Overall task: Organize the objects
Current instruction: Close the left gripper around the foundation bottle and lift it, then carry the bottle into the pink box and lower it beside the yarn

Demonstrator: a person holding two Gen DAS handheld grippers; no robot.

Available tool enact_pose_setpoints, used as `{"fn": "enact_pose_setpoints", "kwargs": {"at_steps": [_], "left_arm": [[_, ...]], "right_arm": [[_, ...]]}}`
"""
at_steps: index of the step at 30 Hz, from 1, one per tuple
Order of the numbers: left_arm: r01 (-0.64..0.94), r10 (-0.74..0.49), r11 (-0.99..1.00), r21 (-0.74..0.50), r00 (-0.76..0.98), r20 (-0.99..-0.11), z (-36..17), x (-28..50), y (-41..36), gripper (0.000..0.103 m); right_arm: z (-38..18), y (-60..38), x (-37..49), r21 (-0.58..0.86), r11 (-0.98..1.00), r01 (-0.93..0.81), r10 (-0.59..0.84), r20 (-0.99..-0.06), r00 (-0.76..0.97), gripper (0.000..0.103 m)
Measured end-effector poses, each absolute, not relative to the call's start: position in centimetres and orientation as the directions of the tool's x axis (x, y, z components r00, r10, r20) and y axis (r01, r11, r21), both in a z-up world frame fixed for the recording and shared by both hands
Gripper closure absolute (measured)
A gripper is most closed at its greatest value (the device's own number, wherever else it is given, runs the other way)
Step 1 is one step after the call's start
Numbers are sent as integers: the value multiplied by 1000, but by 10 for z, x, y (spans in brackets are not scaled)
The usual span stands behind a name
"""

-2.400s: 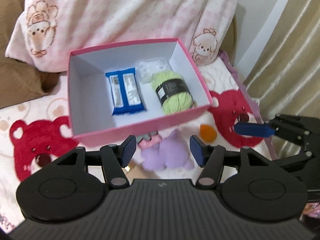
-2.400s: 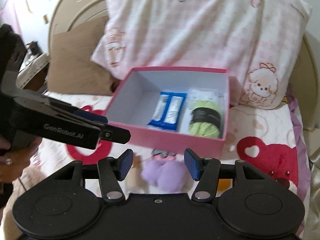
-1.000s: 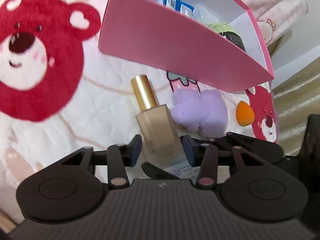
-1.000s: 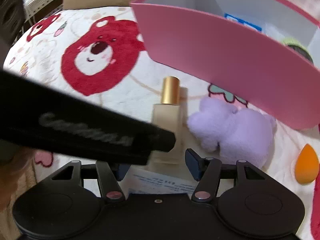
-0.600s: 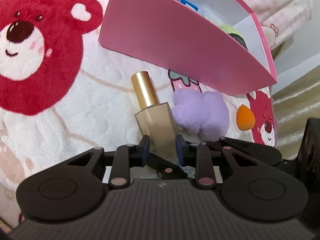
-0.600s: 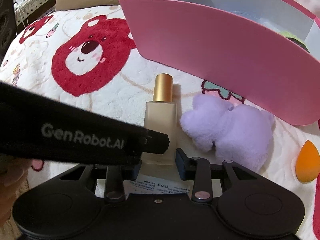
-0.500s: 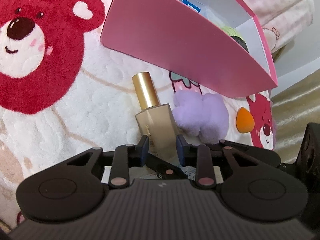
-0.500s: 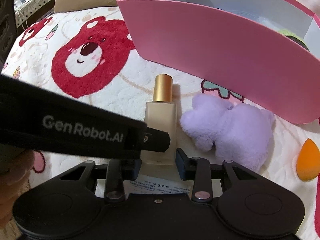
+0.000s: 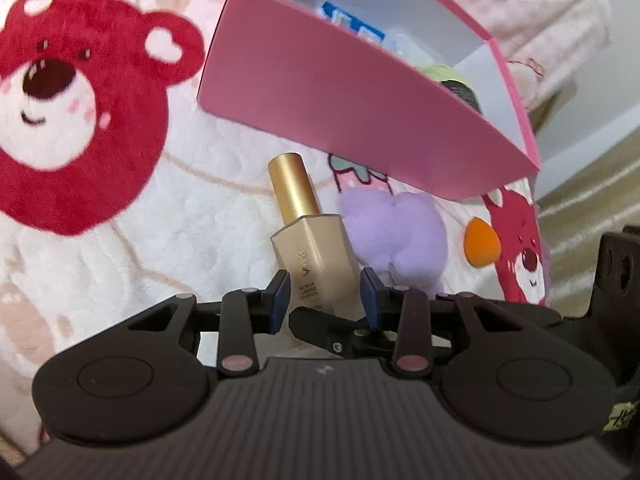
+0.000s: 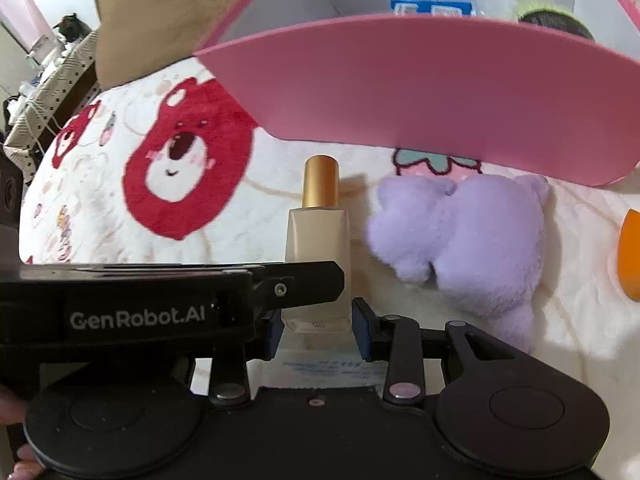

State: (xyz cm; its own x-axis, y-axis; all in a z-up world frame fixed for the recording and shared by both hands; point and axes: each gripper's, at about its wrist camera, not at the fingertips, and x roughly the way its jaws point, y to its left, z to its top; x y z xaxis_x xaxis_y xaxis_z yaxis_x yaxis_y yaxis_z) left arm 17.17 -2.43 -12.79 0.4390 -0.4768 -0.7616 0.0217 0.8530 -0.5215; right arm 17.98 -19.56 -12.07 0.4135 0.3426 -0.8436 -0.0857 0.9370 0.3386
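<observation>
The foundation bottle (image 9: 316, 256) with its gold cap (image 9: 294, 184) lies on the bear-print blanket (image 9: 120, 240), base toward both cameras. The left hand-held gripper (image 9: 323, 300) has its blue pads on either side of the bottle's lower body; they look pressed against it, though a thin gap on one side cannot be ruled out. The right hand-held gripper (image 10: 316, 330) sits at the bottle's base (image 10: 318, 280), its pads flanking the bottom corners, apparently clamped there too; its left pad is partly hidden behind the other gripper's black finger. Just right of the bottle lies a purple plush toy (image 10: 464, 236), and farther right an orange makeup sponge (image 9: 482, 246). Ahead of both grippers stands the pink box (image 9: 360, 96), holding a blue packet (image 9: 352, 26) and green yarn (image 9: 444, 74).
</observation>
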Motion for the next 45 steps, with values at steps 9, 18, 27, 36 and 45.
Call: {"fn": "enact_pose_setpoints", "kwargs": {"at_steps": [9, 18, 27, 36, 45], "left_arm": [[131, -434, 896, -425, 463, -773, -71, 144, -24, 67], [211, -415, 909, -359, 513, -751, -8, 146, -25, 67], [230, -365, 931, -284, 544, -755, 48, 199, -27, 68], [212, -354, 935, -283, 520, -777, 45, 283, -55, 69], [206, -397, 918, -339, 482, -781, -14, 334, -84, 69]], "right_arm": [[-78, -177, 152, 351, 931, -97, 353, -803, 481, 62], [-31, -178, 147, 384, 918, -95, 362, -720, 592, 62], [15, -194, 194, 432, 897, -93, 386, -665, 639, 62], [13, -227, 261, 449, 894, 2, 338, -675, 655, 62], [-37, -265, 293, 470, 876, 106, 298, -702, 647, 62]]}}
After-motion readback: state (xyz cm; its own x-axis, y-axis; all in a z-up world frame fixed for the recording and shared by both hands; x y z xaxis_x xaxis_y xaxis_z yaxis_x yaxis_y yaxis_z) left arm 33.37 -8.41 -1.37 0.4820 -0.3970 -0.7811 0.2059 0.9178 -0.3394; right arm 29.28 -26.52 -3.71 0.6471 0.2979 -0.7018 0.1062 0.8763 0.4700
